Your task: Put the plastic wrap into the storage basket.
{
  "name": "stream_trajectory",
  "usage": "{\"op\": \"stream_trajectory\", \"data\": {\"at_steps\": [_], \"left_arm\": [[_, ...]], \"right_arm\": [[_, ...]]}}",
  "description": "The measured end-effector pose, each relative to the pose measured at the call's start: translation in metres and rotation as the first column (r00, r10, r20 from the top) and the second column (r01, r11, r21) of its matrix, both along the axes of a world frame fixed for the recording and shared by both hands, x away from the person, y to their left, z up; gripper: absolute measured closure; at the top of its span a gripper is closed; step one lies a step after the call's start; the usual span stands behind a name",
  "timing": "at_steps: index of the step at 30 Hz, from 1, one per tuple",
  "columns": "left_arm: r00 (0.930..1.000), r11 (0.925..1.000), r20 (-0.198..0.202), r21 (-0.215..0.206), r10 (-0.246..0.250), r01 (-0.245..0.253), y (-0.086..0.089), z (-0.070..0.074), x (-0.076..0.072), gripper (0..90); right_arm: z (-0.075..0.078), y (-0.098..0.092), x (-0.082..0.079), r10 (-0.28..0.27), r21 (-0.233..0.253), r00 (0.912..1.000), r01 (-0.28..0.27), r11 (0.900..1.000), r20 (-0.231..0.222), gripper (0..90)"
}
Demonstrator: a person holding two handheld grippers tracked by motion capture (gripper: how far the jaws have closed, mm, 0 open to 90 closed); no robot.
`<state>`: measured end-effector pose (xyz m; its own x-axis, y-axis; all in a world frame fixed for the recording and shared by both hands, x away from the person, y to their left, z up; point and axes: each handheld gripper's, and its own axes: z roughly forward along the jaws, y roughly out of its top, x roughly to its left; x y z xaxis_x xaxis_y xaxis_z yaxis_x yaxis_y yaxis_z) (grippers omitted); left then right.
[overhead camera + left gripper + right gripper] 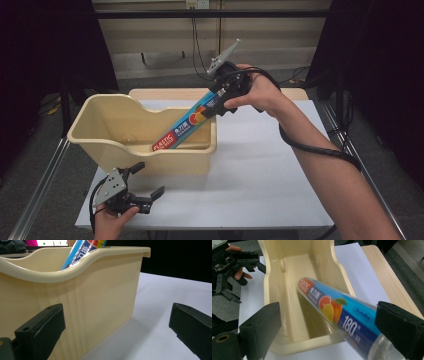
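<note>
1. High view: the right hand-held gripper (pixel 216 106) holds the top end of a long roll of plastic wrap (pixel 184 127). The roll tilts down, so its low end can slide into the cream bin (pixel 95 131).
2. I think the roll is held slanted because it is long and the bin has tall walls.
3. The left hand-held gripper (pixel 150 181) waits near the bin's front wall. Its jaws are wide apart and hold nothing. It could steady the bin if it slips.
4. The bin sits on the white desk (pixel 260 165).
5. The roll is blue, with a red end that says PLASTIC, and has orange fruit pictures (pixel 328 306). It looks smooth and shiny.
</note>
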<state>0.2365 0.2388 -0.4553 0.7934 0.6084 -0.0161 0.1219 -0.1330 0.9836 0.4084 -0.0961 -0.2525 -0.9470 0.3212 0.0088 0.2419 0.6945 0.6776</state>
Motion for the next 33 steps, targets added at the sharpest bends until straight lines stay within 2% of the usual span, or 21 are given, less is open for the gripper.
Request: {"op": "stream_trajectory", "data": {"at_steps": [4,13,19,33], "left_arm": [[1.0,1.0,-0.001,0.006,-0.002,0.002,-0.001,0.0,0.0,0.2],[1.0,0.9999,-0.002,0.016,-0.001,0.001,-0.001,0.0,0.0,0.2],[1.0,0.9999,-0.004,0.015,0.0,0.0,-0.002,0.0,0.0,0.2],[1.0,0.9998,-0.002,0.021,-0.004,0.004,-0.003,0.0,0.0,0.2]], "right_arm": [[-0.001,-0.014,-0.004,-0.016,0.011,0.9997,0.016,1.0,0.018,4.6],[-0.01,-0.049,-0.015,-0.045,0.043,0.9988,0.044,0.998,0.019,3.5],[-0.019,-0.066,-0.024,-0.056,0.035,0.998,0.055,0.998,0.03,3.1],[-0.046,-0.1,-0.038,-0.089,0.07,0.9959,0.088,0.994,0.016,3.0]]}}
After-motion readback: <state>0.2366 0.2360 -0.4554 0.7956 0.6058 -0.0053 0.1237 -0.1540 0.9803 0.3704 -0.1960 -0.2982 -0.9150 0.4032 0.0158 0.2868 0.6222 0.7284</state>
